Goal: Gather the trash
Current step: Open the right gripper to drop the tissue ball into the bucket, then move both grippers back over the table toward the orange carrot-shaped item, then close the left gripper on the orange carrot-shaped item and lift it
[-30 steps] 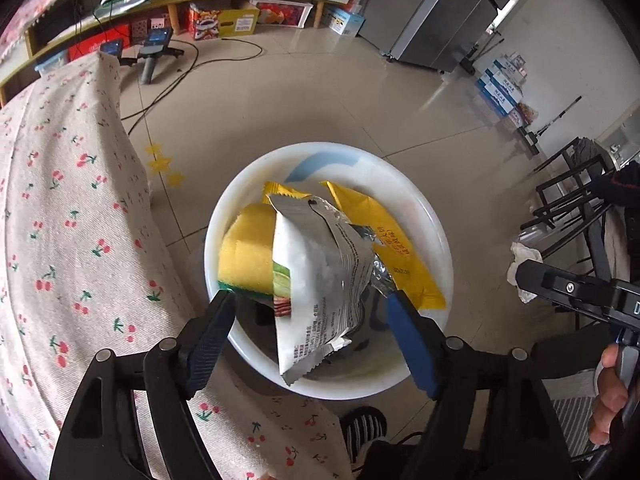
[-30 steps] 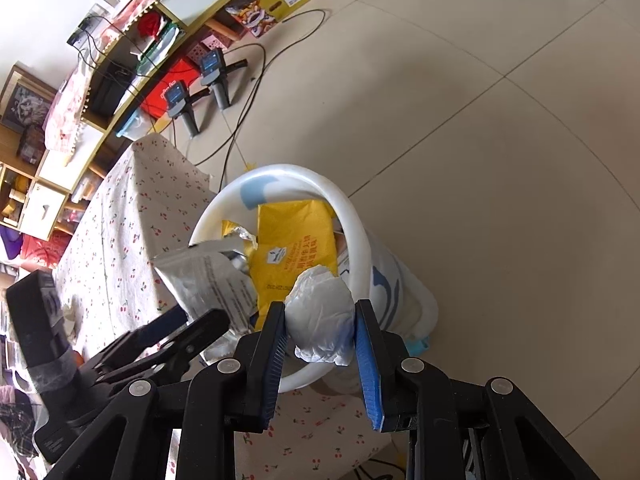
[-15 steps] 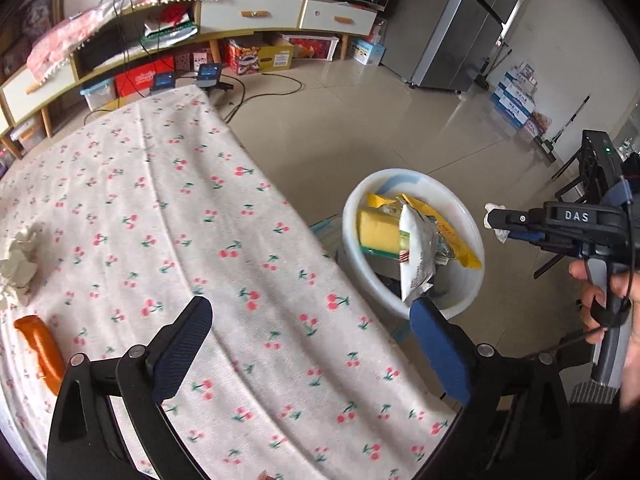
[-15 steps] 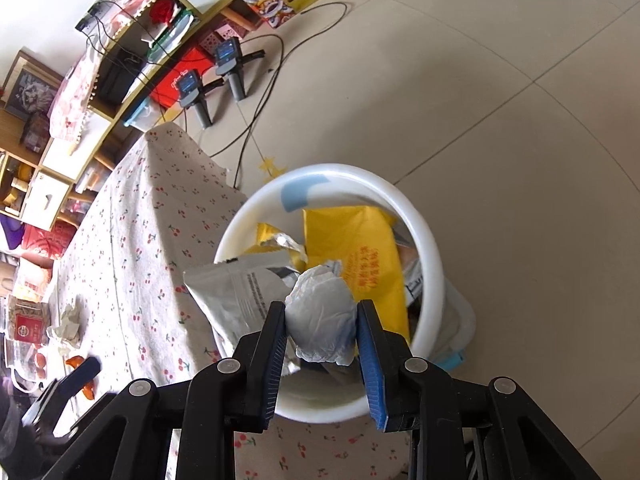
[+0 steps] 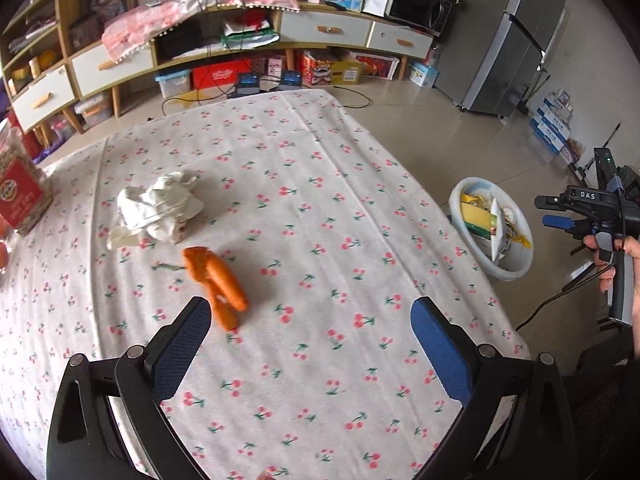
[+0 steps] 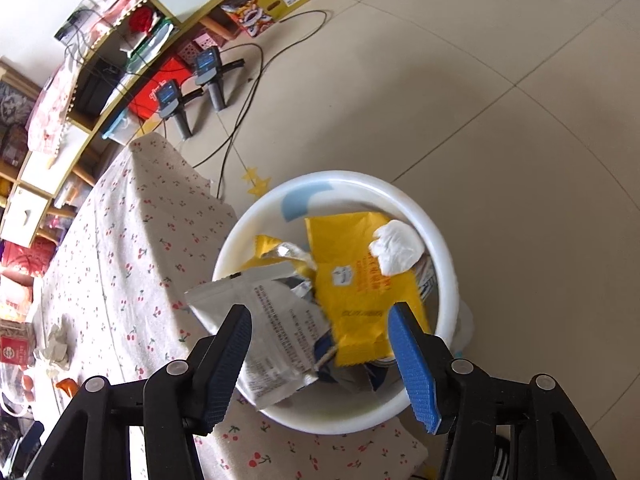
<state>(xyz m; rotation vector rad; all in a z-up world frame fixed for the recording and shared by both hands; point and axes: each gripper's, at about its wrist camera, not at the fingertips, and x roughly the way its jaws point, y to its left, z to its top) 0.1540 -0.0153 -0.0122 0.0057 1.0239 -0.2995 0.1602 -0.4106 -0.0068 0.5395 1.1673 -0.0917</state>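
Beside the table's (image 6: pixel 132 240) edge, a white bin (image 6: pixel 442 258) holds wrappers (image 6: pixel 356 272) and a tissue wad (image 6: pixel 396 250); right gripper (image 6: pixel 320 354) opening, empty; left gripper (image 5: pixel 310 344) spread.

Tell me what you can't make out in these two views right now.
- Left wrist view: the orange scrap is motion-blurred, so what it is stays unclear.
- Left wrist view: the red box is cut off by the left edge.
- Right wrist view: the bin bottom is hidden under the yellow packet and silver wrapper.
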